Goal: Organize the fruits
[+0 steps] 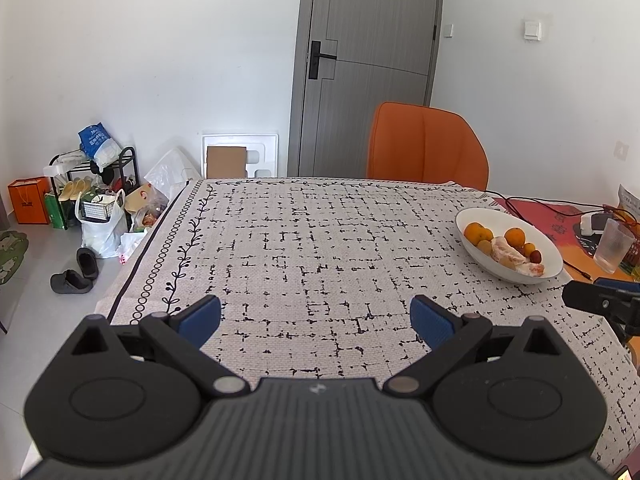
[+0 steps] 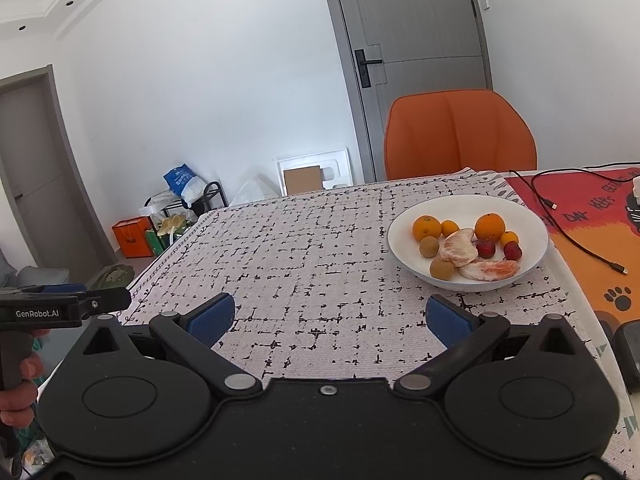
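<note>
Meanwhile both the left gripper (image 1: 316, 320) and right gripper (image 2: 330, 318) hover, jaws wide and empty, above the desk (image 1: 320, 248); the fruit bowl (image 2: 468, 240) sits centre-right in the right wrist view.

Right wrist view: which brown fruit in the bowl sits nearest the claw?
The brown fruit at the bowl's front edge, left of the lower peeled citrus piece. The other brown one lies farther back, under the left orange.

Tablecloth (image 2: 320, 248) bare ahead; bowl (image 2: 536, 216) right; cable (image 2: 576, 240) beyond.
</note>
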